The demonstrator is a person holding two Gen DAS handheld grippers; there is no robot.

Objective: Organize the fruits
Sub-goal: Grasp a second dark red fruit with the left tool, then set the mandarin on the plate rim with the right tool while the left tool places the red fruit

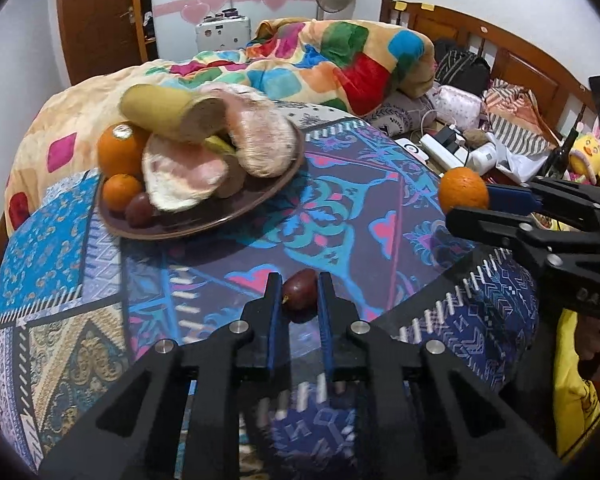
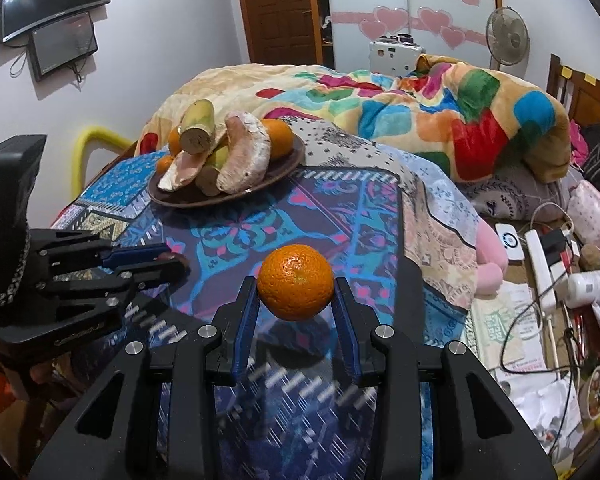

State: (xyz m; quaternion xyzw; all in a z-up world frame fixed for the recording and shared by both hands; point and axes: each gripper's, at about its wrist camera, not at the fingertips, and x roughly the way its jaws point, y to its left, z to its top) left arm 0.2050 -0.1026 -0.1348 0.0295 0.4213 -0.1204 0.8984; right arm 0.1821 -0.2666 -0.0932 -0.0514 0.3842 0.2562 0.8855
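Left tongs (image 1: pixel 299 296) pinch a half-hidden plum (image 1: pixel 299 294); right tongs (image 2: pixel 296 286) pinch an orange (image 2: pixel 295 282).

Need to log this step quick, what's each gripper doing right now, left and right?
Left gripper: closed on the dark purple fruit.
Right gripper: closed on the orange, held above the patterned cloth.

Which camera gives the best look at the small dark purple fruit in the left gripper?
The left wrist view: the dark purple fruit sits centred between the left gripper fingers, with its rounded skin clear. In the right wrist view, only a dark sliver shows at the left gripper's tips, mostly hidden.
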